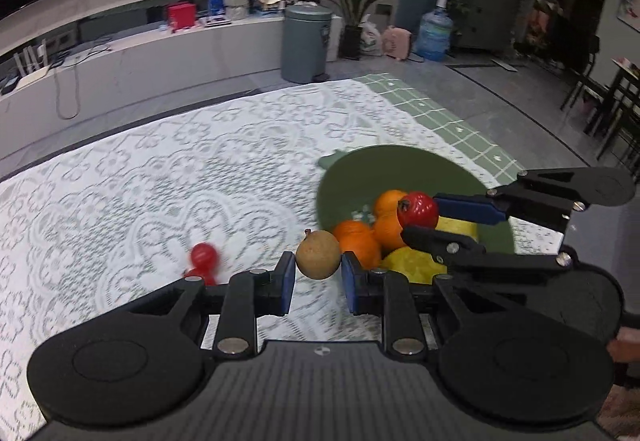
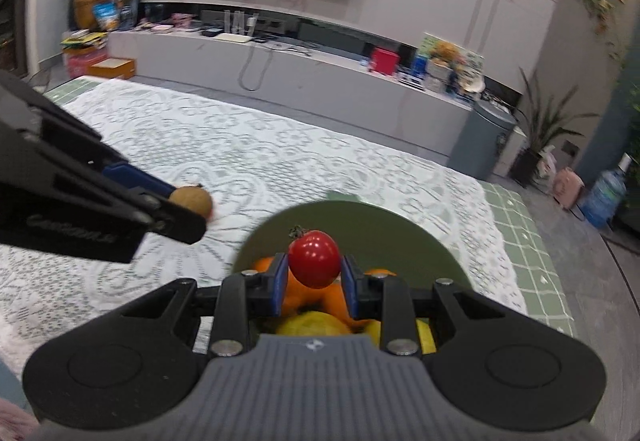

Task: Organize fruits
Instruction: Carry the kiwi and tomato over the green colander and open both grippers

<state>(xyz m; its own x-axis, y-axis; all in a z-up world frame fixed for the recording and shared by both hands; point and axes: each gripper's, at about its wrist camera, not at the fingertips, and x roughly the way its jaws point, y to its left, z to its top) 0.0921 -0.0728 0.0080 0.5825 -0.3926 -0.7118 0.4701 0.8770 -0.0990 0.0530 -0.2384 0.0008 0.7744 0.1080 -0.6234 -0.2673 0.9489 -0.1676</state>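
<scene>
My left gripper (image 1: 318,265) is shut on a small round brown fruit (image 1: 318,255), held just left of the green plate (image 1: 356,177). In the right wrist view the same brown fruit (image 2: 192,201) shows at the tip of the left gripper (image 2: 176,209). My right gripper (image 2: 314,269) is shut on a red cherry tomato (image 2: 314,259) above the green plate (image 2: 384,237). In the left wrist view the tomato (image 1: 418,209) sits between the right gripper's fingers (image 1: 468,208). On the plate lie oranges (image 1: 356,241) and yellow lemons (image 1: 412,263). Another red tomato (image 1: 205,257) lies blurred on the lace tablecloth.
The white lace tablecloth (image 1: 160,177) covers the table, with a green checked cloth (image 1: 448,121) under it at the far right edge. Beyond stand a grey bin (image 1: 306,41), a water jug (image 1: 434,31), potted plants and a long TV bench (image 2: 304,69).
</scene>
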